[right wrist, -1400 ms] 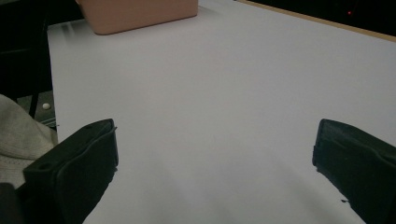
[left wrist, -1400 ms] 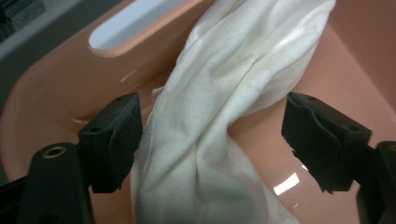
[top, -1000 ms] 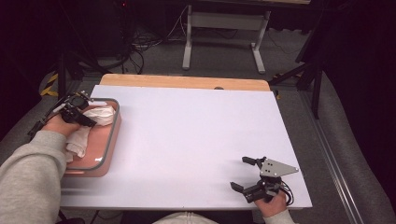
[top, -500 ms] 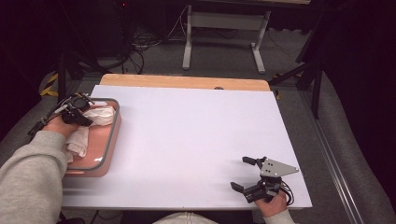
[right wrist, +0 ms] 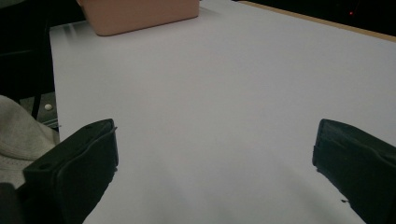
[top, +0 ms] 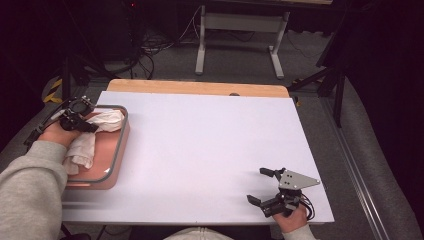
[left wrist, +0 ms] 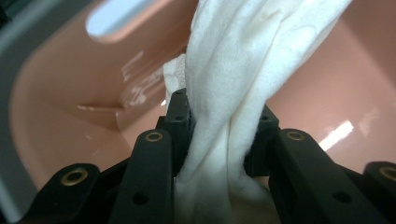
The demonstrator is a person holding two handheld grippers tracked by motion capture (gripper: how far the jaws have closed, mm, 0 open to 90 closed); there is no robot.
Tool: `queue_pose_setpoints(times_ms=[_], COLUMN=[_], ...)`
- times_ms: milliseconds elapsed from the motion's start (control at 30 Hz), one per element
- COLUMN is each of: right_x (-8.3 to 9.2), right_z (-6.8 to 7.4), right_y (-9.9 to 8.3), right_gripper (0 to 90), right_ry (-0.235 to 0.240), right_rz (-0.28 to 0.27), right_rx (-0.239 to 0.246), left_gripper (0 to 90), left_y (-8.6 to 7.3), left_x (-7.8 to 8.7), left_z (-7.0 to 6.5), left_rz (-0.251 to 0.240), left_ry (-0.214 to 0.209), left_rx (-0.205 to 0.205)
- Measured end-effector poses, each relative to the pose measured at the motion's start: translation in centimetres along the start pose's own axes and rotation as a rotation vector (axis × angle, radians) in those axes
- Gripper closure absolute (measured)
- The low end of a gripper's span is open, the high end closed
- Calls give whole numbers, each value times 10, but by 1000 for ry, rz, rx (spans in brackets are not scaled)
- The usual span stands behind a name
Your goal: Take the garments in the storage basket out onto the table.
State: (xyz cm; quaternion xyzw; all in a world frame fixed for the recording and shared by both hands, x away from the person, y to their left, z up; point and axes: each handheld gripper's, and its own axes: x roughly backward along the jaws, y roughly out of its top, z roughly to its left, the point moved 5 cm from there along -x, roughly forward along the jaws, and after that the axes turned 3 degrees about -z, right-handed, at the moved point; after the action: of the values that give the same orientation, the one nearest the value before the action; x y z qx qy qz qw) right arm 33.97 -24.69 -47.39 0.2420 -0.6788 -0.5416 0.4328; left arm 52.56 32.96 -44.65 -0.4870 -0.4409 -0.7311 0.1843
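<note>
White table (top: pixel 200 150), pink tub (top: pixel 107 167) on it

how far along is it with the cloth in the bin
Done: the left gripper has reached into the pink bin, and its jaws have just closed on the white cloth. In hand: the grip, with the cloth bunched between the pads and mostly lying in the bin. Left: lifting it out. The right gripper rests open on the table, idle.
</note>
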Motion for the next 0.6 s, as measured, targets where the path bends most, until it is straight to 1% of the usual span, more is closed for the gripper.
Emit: queue_pose_setpoints(times_ms=[67,133,167,367,533,600], right_x=[0,0,0,-1,-1,-1], right_z=[0,0,0,0,0,0], right_y=[0,0,0,0,0,0], right_gripper=[8,8,8,8,8,8], right_ry=[1,0,1,2,2,2], right_rz=[0,1,1,3,2,3], right_rx=[1,0,0,1,2,1], left_gripper=[697,699,700,704,706,707], left_y=[2,3,4,4,5,6], left_x=[9,16,21,36,48,54], left_z=[-2,-5,-6,-11,-13,-14], left_rz=[-54,-88,-107,-170,-227,-258], left_ry=[-6,-5,2,14,12,7], left_rx=[-16,-26,-33,-50,-40,-32])
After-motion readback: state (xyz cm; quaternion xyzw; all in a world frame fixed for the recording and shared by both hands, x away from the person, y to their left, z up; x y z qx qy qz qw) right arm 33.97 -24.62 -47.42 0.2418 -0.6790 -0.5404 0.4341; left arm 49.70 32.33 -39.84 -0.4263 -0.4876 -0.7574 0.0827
